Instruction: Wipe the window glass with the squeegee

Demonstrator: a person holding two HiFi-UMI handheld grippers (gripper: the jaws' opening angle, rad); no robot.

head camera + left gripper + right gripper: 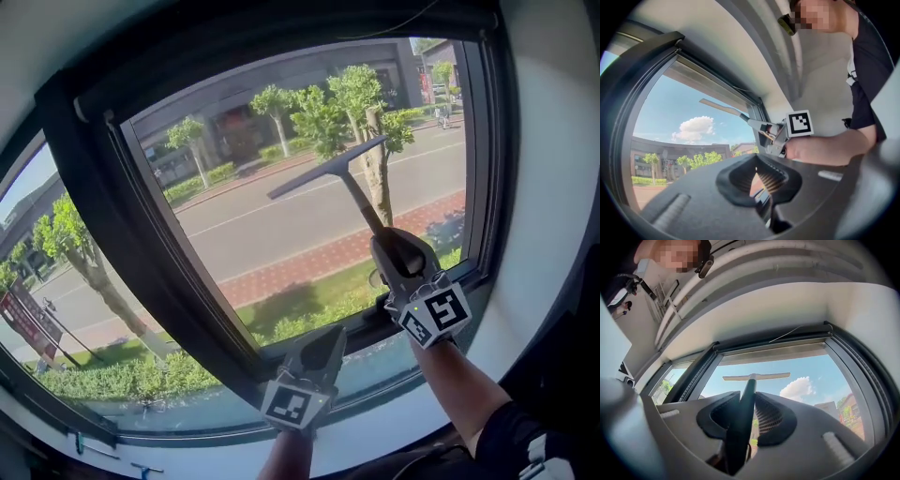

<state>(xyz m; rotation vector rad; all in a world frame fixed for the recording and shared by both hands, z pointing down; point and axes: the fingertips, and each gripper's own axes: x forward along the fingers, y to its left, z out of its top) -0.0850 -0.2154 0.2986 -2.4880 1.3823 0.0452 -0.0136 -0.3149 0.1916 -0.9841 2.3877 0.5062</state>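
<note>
From the head view we see the right gripper (pixel 392 248) raised in front of the glass (pixel 272 230), its jaws clenched on the squeegee (pixel 326 170). The handle slants up and to the left from the jaws. The blade lies across the upper middle of the pane, tilted, with its right end higher. We cannot tell here whether the blade touches the pane. The left gripper (pixel 324 347) is lower, near the bottom of the frame (pixel 155 267), well apart from the squeegee, and its jaws come to a point. Through the pane we see a road (pixel 309 220) and trees (pixel 352 98).

In the left gripper view we look along the left gripper (pixel 759 180). Its jaws are drawn together, tips meeting, with nothing held between them. Beyond them the right gripper (pixel 763 126) is up by the frame's (pixel 628 117) corner, and its cube (pixel 800 123) faces us. The squeegee (pixel 720 107) sticks out of it to the left, across the sky. A hand (pixel 802 150) shows behind the cube.

In the right gripper view the right gripper (pixel 749 416) is clamped on the squeegee (pixel 740 427). The dark handle runs up between the two ribbed pads. The pale blade sits level at the top of the glass (pixel 820 376), just under the upper frame (pixel 768 344). A cloud (pixel 799 387) shows to the right of the handle.
</note>
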